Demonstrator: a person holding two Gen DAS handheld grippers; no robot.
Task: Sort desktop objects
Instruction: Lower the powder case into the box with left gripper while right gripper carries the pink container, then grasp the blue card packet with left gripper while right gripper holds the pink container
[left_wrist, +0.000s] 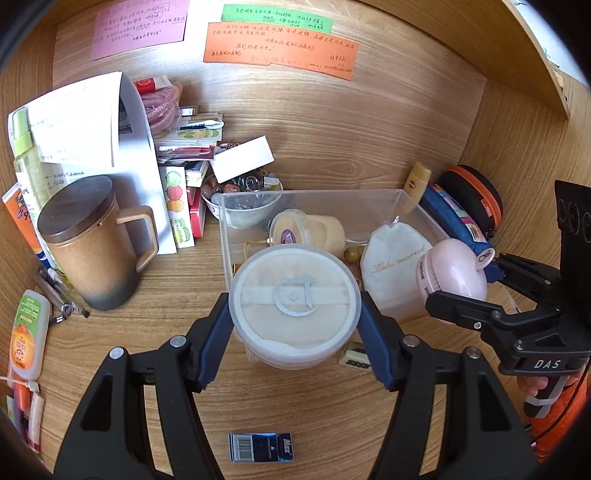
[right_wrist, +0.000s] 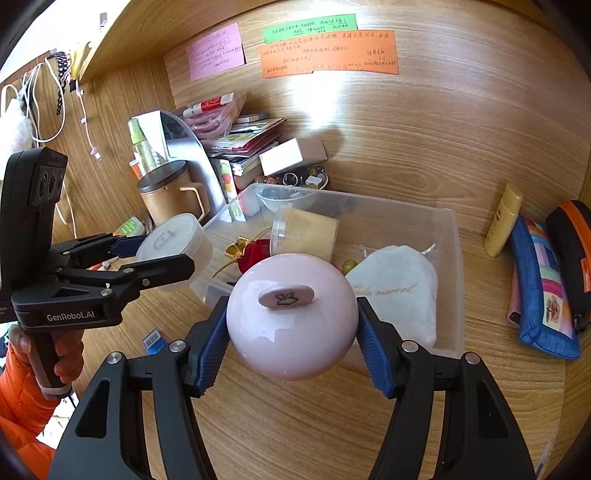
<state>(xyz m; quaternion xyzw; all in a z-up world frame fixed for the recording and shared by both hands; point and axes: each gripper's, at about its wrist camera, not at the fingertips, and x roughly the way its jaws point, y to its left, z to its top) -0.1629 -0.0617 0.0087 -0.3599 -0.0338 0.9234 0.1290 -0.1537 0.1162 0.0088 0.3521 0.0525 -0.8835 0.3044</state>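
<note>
Both of my claws are clenched on something: my left gripper (left_wrist: 295, 314) has its blue pads pressed against the sides of a round translucent powder-puff tub (left_wrist: 294, 309), and my right gripper (right_wrist: 291, 328) clamps a pink rounded brush (right_wrist: 291, 319) with a small oval tab on top. I hold both above the near edge of the clear plastic bin (right_wrist: 452, 258) on the wooden desk (left_wrist: 314, 417). Inside the bin lie a white drawstring pouch (right_wrist: 400, 291), a cream-coloured jar on its side (right_wrist: 304, 230) and a red-and-gold trinket (right_wrist: 253, 251). Left of the bin stands a brown lidded mug (left_wrist: 92, 240), with a heap of papers and packets behind it. Right of the bin lie a yellow tube (right_wrist: 504, 219), a blue patchwork pouch (right_wrist: 543, 291) and a black-and-orange zip case (right_wrist: 574, 254). A small dark box with a barcode (left_wrist: 261, 446) lies on the desk below my left gripper.
</note>
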